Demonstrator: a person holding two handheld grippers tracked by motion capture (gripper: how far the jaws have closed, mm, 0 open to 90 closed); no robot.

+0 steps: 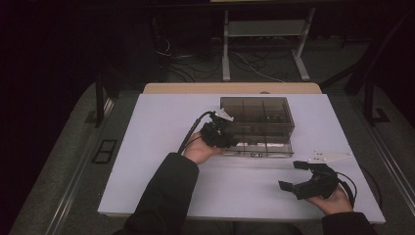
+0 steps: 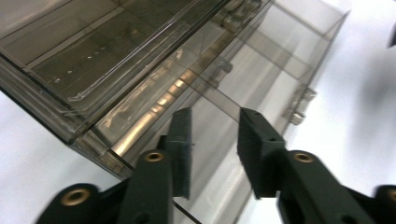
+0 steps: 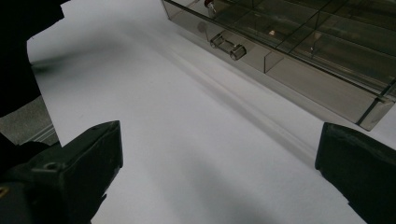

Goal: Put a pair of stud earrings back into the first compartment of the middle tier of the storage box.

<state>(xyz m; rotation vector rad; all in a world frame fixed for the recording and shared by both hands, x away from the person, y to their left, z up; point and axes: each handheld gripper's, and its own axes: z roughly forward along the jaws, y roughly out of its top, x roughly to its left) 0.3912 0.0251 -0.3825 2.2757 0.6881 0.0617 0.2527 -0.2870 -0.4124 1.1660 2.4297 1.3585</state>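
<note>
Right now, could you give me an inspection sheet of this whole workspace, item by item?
Surface: white rectangular tabletop, mostly bare.
Job's things: smoky transparent plastic compartment box, lid raised over its lower tray.
Clutter: nothing seen.
Grippers: left tongs at the box's near edge, jaws apart, a thin clear divider wall between them, not pressed; right tongs wide open over bare tabletop.
Cables: black cable trailing from the left tongs.
Surroundings: dark floor, tangled wires, white metal frame legs.

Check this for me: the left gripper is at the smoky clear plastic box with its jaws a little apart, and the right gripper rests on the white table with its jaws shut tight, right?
Not quite. The right gripper rests on the white table with its jaws wide open, nothing between them, as the right gripper view shows. The left gripper is at the plastic box, jaws slightly apart.
</note>
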